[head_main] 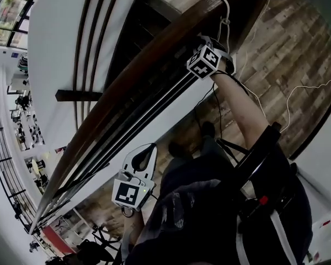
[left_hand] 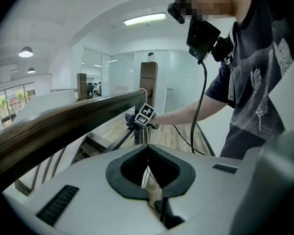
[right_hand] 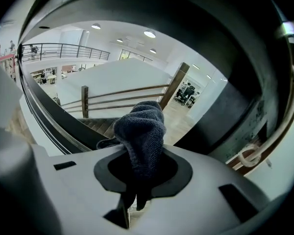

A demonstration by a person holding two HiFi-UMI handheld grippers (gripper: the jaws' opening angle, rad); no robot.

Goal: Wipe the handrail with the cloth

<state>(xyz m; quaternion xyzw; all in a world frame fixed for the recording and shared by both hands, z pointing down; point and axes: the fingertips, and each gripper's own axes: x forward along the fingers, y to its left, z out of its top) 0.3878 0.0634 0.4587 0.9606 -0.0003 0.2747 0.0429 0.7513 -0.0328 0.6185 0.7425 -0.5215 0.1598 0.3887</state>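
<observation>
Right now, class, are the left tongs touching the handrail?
Apart. The left gripper view shows the left tongs shut and empty, while the handrail passes above and to their left, with open space between them.

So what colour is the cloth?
Dark bluish grey. The cloth shows best in the right gripper view.

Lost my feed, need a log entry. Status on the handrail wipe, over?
Left gripper shut, empty, off the rail. Right gripper shut on cloth, up at handrail. White cable loops close by.
</observation>
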